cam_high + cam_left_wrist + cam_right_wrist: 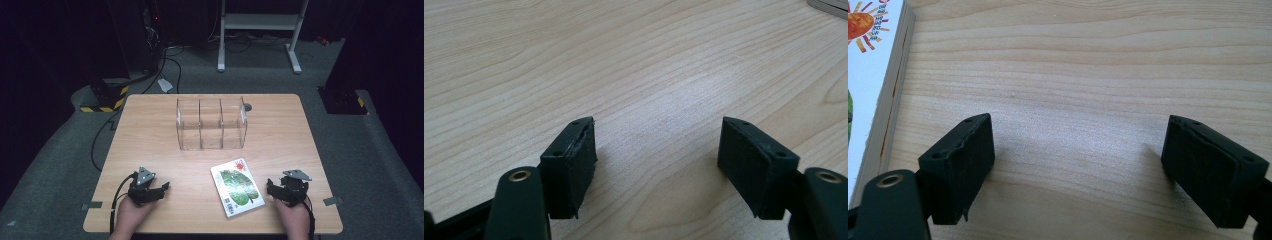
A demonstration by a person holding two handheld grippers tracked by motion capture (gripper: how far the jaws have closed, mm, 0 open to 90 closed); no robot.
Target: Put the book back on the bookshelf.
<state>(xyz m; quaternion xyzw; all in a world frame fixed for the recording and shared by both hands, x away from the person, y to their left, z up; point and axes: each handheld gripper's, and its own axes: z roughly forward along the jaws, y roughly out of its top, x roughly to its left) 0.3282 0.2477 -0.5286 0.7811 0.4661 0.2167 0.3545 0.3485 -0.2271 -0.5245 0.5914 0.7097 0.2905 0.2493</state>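
The left gripper (162, 188) is held low over the table (150, 145) near its front left, jaws spread wide with only bare wood seen between them; the right gripper (270, 188) is held likewise at the front right, jaws parted and nothing gripped. Between the two, nearer the right one but untouched, a book (237, 186) is laid flat, cover up; beyond it, an empty clear three-bay organizer (212, 124) is set upright at mid-table.
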